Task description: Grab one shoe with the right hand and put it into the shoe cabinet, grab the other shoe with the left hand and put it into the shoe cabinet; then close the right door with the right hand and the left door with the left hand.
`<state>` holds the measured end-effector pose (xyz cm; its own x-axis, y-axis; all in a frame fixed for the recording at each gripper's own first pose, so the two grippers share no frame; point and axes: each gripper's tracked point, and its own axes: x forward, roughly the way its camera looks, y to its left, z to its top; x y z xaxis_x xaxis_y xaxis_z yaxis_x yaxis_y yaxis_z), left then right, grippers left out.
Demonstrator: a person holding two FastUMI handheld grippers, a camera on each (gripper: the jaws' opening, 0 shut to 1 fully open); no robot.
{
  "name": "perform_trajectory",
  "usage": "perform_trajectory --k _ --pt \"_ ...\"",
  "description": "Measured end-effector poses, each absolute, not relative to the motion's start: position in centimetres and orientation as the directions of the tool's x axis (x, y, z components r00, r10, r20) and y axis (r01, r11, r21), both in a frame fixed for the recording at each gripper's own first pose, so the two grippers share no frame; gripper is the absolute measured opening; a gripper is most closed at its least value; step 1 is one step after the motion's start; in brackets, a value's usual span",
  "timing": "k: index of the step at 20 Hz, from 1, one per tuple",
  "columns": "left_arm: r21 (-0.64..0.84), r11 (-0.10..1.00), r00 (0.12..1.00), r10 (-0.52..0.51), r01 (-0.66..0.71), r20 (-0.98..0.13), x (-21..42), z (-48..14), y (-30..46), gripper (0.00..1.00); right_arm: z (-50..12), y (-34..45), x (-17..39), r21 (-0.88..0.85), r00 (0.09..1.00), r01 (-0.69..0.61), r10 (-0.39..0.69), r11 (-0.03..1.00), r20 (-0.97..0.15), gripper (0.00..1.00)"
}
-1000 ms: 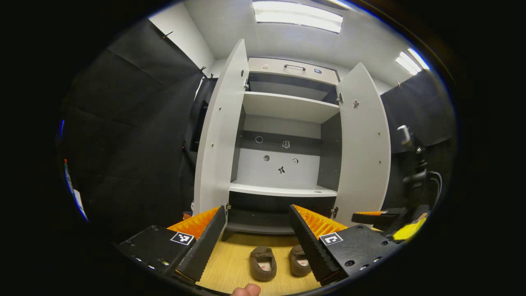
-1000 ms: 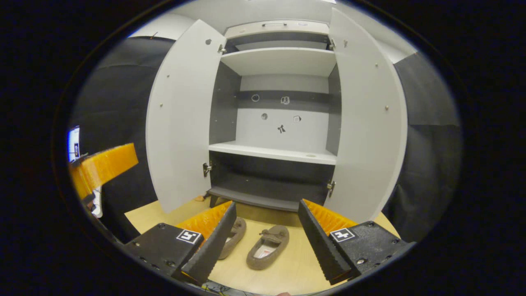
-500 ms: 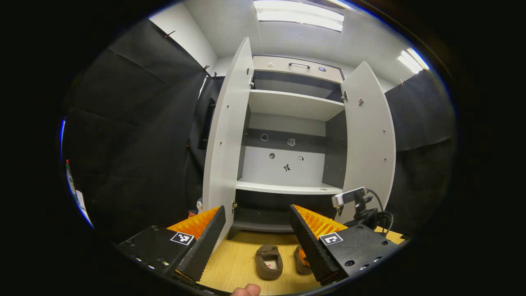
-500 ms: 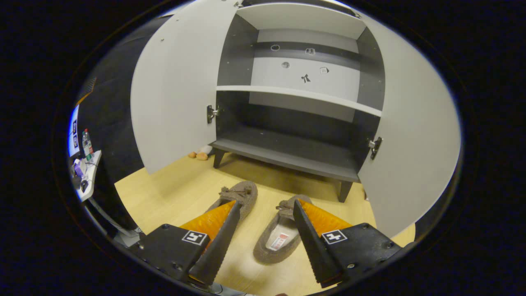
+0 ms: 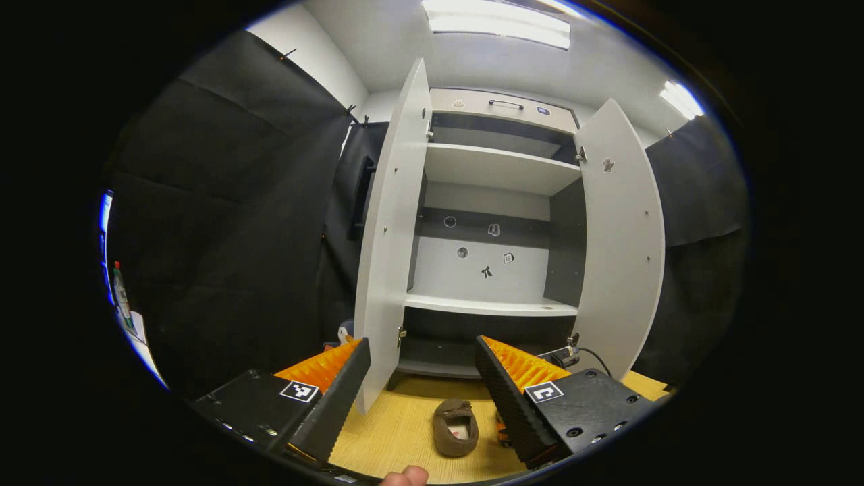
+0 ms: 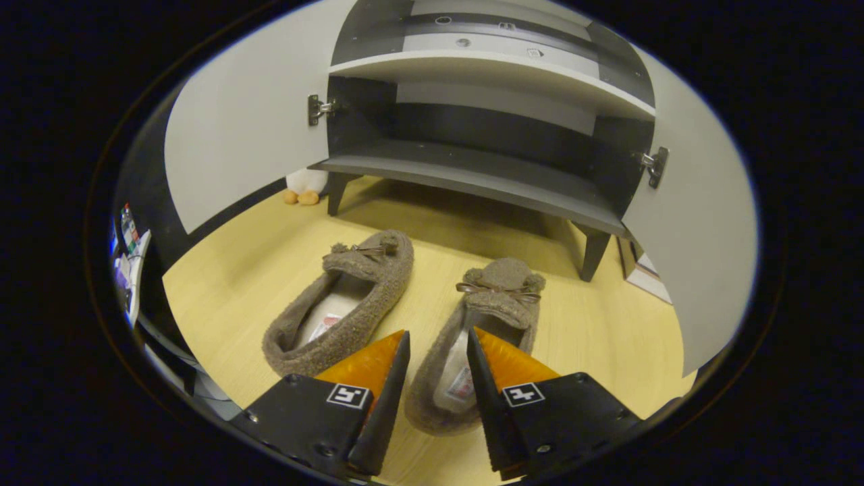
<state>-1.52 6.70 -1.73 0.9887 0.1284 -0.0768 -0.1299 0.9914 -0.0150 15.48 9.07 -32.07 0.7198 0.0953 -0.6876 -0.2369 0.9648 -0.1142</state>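
Low over the floor [image 6: 256, 270], just in front of the cabinet [image 6: 472, 175]: right gripper [image 6: 435, 337], fingers narrowed to a small gap, straddling the left wall of the right shoe [image 6: 499, 297] near its heel. One finger inside the opening, the other outside against the fuzzy wall; cannot tell whether both pads actually press. Right shoe flat on the floor, toe with bow toward the cabinet, short of its bottom shelf [image 6: 472, 179]. Left shoe [image 6: 351, 297] just beside it, also flat, toe toward the cabinet, angled slightly, apart from the fingers.

Farther back from the cabinet and higher: left gripper [image 5: 422, 351], spread wide, holding and touching nothing. One shoe [image 5: 455, 426] seen on the floor between its fingers, before the cabinet [image 5: 493, 202]. Left door [image 5: 395, 229] and right door [image 5: 624, 229] both swung open. Small plush toy [image 6: 304, 185] on the floor beside the cabinet's left leg.
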Motion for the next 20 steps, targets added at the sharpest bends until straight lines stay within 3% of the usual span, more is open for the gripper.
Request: perform_trajectory --k 1,2,3,10,12,18,20 --pt "-0.018 0.991 0.988 0.131 -0.133 -0.082 -1.6 -2.0 6.9 0.95 -32.4 9.0 15.9 -0.124 0.715 -0.235 0.085 0.964 -0.694 0.5" --pt "-0.02 0.991 0.987 0.134 -0.136 -0.087 -1.7 -2.0 7.0 0.95 -32.8 8.9 16.2 -0.128 0.711 -0.23 0.077 0.965 -0.699 0.51" --pt "-0.022 0.99 0.987 0.135 -0.138 -0.091 -1.7 -2.1 7.1 0.95 -33.1 8.8 16.6 -0.129 0.708 -0.22 0.067 0.967 -0.703 0.43" --pt "-0.008 0.989 0.984 0.145 -0.147 -0.107 -1.5 -2.4 7.5 0.95 -35.0 8.7 18.8 -0.123 0.698 -0.162 0.026 0.979 -0.716 0.36" --pt "-0.004 0.989 0.983 0.147 -0.149 -0.112 -1.4 -2.4 7.5 0.95 -35.1 8.6 18.9 -0.135 0.713 -0.164 0.023 0.977 -0.701 0.28" --pt "-0.005 0.989 0.982 0.146 -0.148 -0.119 -1.0 -2.8 7.4 0.95 -35.4 7.9 19.2 -0.03 0.739 -0.097 0.052 0.995 -0.671 0.18" --pt "-0.009 0.99 0.983 0.14 -0.142 -0.118 -0.8 -2.9 7.3 0.95 -35.1 7.9 19.2 -0.012 0.752 -0.105 0.071 0.994 -0.655 0.08"
